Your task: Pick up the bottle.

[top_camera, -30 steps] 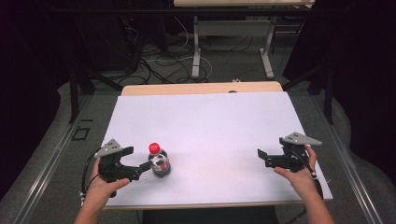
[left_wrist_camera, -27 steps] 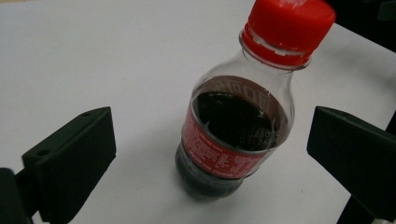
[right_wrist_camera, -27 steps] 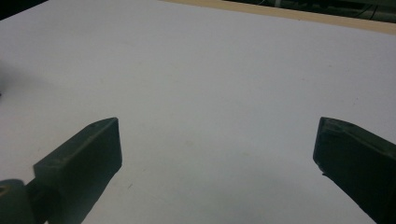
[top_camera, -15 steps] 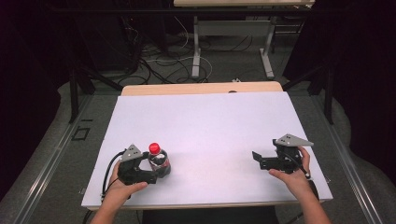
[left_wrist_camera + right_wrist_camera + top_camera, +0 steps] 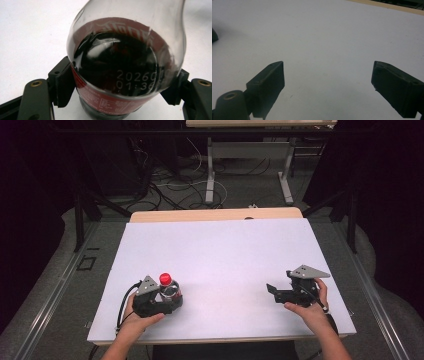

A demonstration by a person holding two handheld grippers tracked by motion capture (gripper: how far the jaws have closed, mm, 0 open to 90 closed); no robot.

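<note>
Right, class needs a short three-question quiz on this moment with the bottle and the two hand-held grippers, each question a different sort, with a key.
1. True or false: the right gripper is holding the bottle.
2. Multiple choice: the bottle's cap is A) blue, B) red, C) missing.
3. Fill in: in the left gripper view, the left gripper has one jaw on each ____ of the bottle's red label.

Key:
1. False. Its jaws stand wide apart over bare white table.
2. B.
3. Side; both jaws sit against the bottle.
</note>
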